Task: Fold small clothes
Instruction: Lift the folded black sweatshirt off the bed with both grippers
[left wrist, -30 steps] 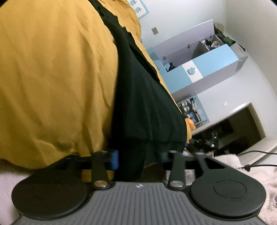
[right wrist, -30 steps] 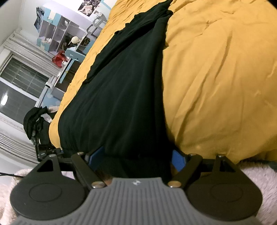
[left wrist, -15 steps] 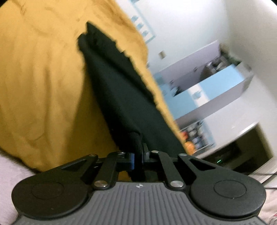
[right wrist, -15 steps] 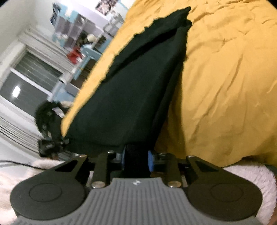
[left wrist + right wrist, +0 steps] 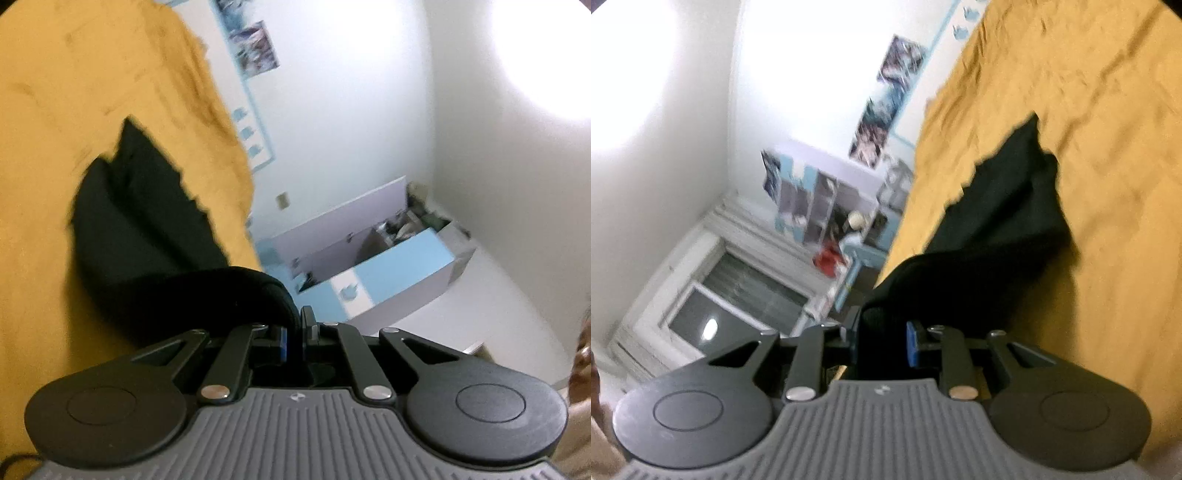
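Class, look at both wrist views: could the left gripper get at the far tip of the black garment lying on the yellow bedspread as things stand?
Probably not freely: the left gripper is shut on the black garment, as is the right gripper, so it would have to let go first.

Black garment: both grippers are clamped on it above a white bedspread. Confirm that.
Not quite. The bedspread is mustard yellow, not white, as both wrist views show. The rest holds: the left gripper and the right gripper are each shut on the black garment.

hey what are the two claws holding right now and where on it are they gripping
Both hold the black garment. The left claw and the right claw are each shut on its near edge, lifted above the yellow bedspread.
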Available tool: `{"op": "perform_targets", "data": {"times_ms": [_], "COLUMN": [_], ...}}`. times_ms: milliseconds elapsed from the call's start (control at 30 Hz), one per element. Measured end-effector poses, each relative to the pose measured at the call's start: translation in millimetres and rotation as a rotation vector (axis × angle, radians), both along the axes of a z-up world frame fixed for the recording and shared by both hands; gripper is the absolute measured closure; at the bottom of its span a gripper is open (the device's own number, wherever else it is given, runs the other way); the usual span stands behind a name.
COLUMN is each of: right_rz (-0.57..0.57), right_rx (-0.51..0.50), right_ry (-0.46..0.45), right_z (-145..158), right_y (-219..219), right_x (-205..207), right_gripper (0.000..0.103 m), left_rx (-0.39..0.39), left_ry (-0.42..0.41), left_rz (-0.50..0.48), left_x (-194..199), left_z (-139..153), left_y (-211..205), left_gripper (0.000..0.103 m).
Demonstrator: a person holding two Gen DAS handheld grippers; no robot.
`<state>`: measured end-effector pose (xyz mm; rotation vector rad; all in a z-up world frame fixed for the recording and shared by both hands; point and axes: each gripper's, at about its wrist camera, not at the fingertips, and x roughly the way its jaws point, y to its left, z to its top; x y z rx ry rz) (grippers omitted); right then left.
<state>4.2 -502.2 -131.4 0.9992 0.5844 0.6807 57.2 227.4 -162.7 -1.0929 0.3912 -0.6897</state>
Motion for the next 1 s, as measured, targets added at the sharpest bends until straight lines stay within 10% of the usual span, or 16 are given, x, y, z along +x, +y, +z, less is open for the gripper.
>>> {"op": "perform_targets", "data": {"times_ms": [367, 500, 600, 733, 867, 1000], "right_rz": [-0.195, -0.266, -0.391, -0.642, -0.512, -0.405], "right_rx": [0.075, -0.013, -0.108, -0.018, 0.079, 0.063], "right_ry": [0.020, 0.095, 0.238, 0.335, 0.335, 0.368], "right_z": [-0.1, -15.9, -42.1, -64.3, -62.3, -46.2], "right_y": [-4.1, 12.1, 20.9, 8.8, 3.2, 16.4], "right_x": [200.3, 299.5, 354.0, 352.1, 313.4, 241.7], "right_gripper": [0.085, 0.083, 0.058, 0.041, 0.040, 0.035], "left_rx": [0.053, 0.107, 0.126, 0.004, -0.010, 0.147], "left_ry": [-0.038, 0.092, 0.274, 0.201, 0.188, 0.353], "left_rz": [0.039, 0.087, 0.215, 0.303, 0.227, 0.200], "left_x": [189.3, 276.4, 311.3, 283.9, 225.2, 164.5], "left_z": [14.6, -17.3, -46.6, -45.5, -31.5, -28.5], "left_y": [25.6, 41.6, 57.1, 78.7, 71.4, 40.4], "left_gripper": [0.096, 0.092, 0.089, 0.086, 0.060, 0.048]}}
